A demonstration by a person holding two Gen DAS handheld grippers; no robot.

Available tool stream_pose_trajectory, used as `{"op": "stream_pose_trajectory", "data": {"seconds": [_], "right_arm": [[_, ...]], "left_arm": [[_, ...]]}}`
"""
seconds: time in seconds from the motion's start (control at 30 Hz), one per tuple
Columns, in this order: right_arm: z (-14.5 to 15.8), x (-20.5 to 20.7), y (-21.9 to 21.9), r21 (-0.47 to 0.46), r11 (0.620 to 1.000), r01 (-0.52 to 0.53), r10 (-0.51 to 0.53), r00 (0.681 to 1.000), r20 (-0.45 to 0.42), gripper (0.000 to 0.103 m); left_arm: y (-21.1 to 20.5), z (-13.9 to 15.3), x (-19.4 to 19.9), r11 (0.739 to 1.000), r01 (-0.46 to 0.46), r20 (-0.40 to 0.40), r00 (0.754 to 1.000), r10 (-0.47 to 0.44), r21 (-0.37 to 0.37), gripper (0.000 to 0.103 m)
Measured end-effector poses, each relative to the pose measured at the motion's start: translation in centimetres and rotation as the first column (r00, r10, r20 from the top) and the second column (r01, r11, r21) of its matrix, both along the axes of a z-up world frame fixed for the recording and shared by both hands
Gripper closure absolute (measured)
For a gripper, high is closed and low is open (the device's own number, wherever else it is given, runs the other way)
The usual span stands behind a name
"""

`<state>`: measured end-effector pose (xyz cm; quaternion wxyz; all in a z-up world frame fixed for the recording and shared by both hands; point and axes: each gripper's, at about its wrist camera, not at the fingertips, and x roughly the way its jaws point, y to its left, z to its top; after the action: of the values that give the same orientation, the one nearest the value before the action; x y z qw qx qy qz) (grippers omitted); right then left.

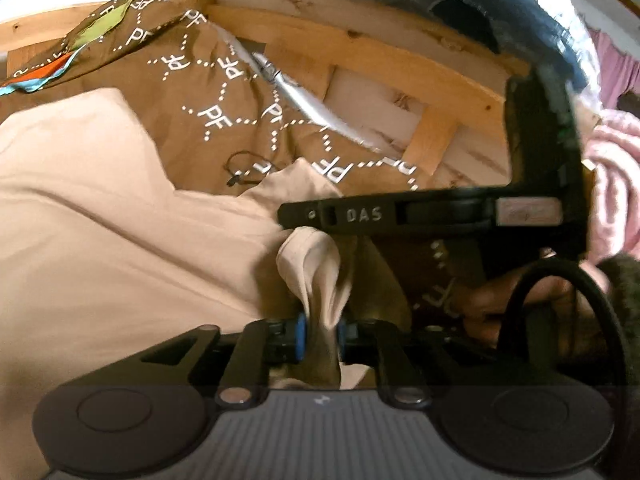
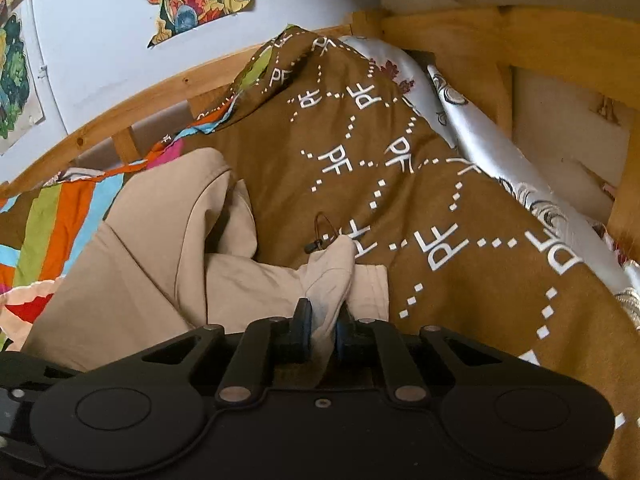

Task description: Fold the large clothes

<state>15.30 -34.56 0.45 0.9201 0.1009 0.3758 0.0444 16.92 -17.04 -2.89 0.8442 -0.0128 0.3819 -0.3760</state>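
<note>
A large beige garment (image 1: 100, 208) lies spread over a brown blanket printed with white "PF" letters (image 1: 208, 92). My left gripper (image 1: 321, 334) is shut on a bunched beige edge (image 1: 320, 272) that rises between its blue pads. In the right wrist view the same beige garment (image 2: 152, 248) runs away to the left, and my right gripper (image 2: 322, 332) is shut on a folded corner of it (image 2: 332, 276). The other gripper's black body (image 1: 440, 216) crosses the left wrist view just beyond the pinched cloth, with a hand (image 1: 520, 304) behind it.
A wooden bed frame (image 2: 500, 40) borders the blanket at the back and right. A silvery patterned sheet (image 2: 480, 136) lies along the frame. Striped colourful fabric (image 2: 60, 220) lies at the left. A small black cord loop (image 2: 320, 232) rests on the blanket. Pink fluffy cloth (image 1: 612, 184) sits far right.
</note>
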Motion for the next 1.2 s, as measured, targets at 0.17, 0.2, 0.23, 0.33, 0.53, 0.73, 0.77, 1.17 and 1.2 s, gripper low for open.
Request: {"op": "stream_pose_trajectory", "data": {"seconds": [0.17, 0.2, 0.23, 0.33, 0.53, 0.73, 0.77, 1.17, 1.2], "right_arm": [[0.6, 0.0, 0.3, -0.036, 0.999, -0.006, 0.006, 1.0, 0.0, 0.093], [0.8, -0.1, 0.4, -0.042, 0.999, -0.006, 0.006, 1.0, -0.002, 0.093], [1.0, -0.1, 0.5, -0.049, 0.999, -0.006, 0.006, 1.0, -0.006, 0.092], [1.9, -0.2, 0.8, -0.086, 0.996, -0.015, 0.013, 1.0, -0.017, 0.086], [5.6, -1.9, 2.8, -0.278, 0.959, 0.051, -0.028, 0.996, 0.087, 0.049], [7.3, -4.4, 4.9, -0.163, 0.984, -0.073, 0.094, 0.988, 0.123, 0.058], [6.9, -4.8, 5.3, -0.168, 0.982, -0.088, 0.106, 0.99, 0.098, 0.064], [4.8, -6.1, 5.7, -0.165, 0.986, -0.038, 0.048, 0.997, 0.06, 0.075], [5.6, -4.8, 6.0, -0.13, 0.991, -0.042, 0.052, 0.996, 0.079, 0.06]], "left_arm": [[3.2, 2.8, -1.5, 0.992, -0.035, 0.002, 0.999, 0.035, -0.122, 0.043], [4.2, 3.4, -2.0, 0.989, -0.064, 0.01, 0.998, 0.066, -0.134, 0.038], [5.0, 3.8, -2.2, 0.986, -0.094, 0.016, 0.995, 0.097, -0.14, 0.035], [8.5, 4.9, -3.4, 0.959, -0.24, 0.026, 0.969, 0.247, -0.149, 0.024], [15.4, 4.6, -3.9, 0.823, -0.56, -0.037, 0.828, 0.559, -0.101, 0.014], [18.4, 1.0, -2.7, 0.802, -0.588, -0.202, 0.802, 0.563, -0.101, 0.015], [18.4, 0.6, -2.6, 0.811, -0.574, -0.219, 0.81, 0.544, -0.113, 0.015], [16.9, -3.0, -2.3, 0.874, -0.478, -0.26, 0.858, 0.443, -0.087, 0.022], [17.0, -3.0, -2.2, 0.872, -0.48, -0.27, 0.855, 0.442, -0.093, 0.022]]}}
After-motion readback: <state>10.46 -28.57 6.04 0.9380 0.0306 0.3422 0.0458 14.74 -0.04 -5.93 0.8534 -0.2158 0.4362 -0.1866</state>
